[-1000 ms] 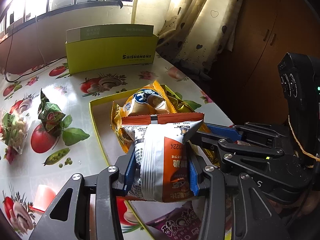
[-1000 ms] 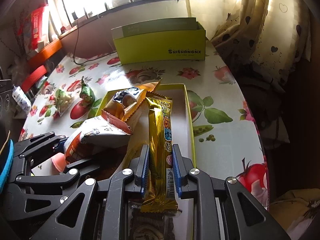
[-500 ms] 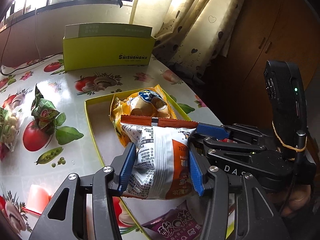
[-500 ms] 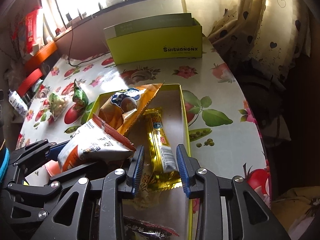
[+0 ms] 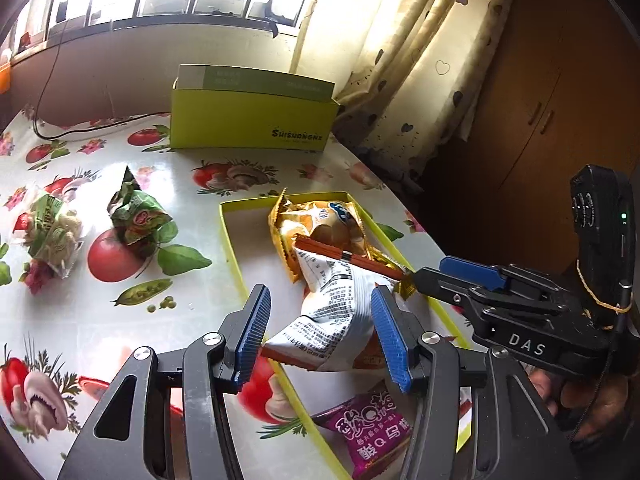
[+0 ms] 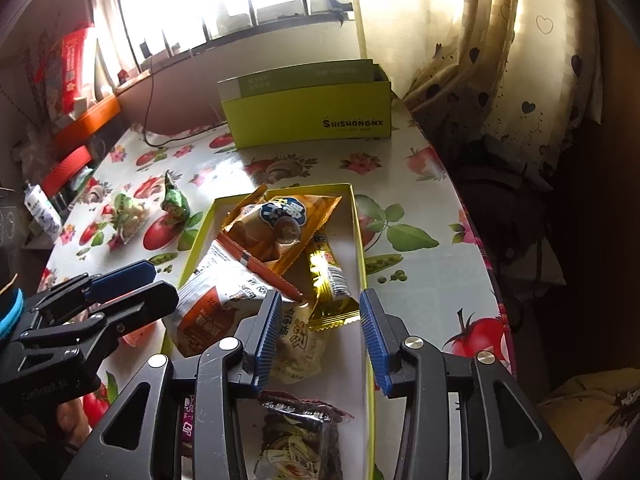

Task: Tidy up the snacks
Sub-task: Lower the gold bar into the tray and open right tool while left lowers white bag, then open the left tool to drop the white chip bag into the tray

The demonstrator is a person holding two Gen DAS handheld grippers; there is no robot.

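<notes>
A shallow yellow-green tray (image 5: 230,236) (image 6: 358,240) holds several snack packs. A white-and-orange bag (image 5: 332,304) (image 6: 208,304) lies in it between the fingers of my left gripper (image 5: 322,336), which is open, with a gap at its left pad. It leans on an orange bag (image 5: 320,224) (image 6: 280,220). A gold bar (image 6: 326,276) lies flat in the tray, its near end between the fingers of my right gripper (image 6: 320,332). Those jaws are opening and neither pad touches the bar. A pale packet (image 6: 298,344) lies under that gripper.
A purple packet (image 5: 372,428) and a dark packet (image 6: 300,432) sit at the tray's near end. Two green packs (image 5: 138,216) (image 5: 52,232) lie on the fruit-print tablecloth to the left. A yellow-green box (image 5: 252,120) stands at the back. The table edge curves close on the right.
Both grippers have let go. The white-and-orange bag now rests in the tray and the gold bar lies flat there. Both grippers have drawn back, and the left view has swung.
</notes>
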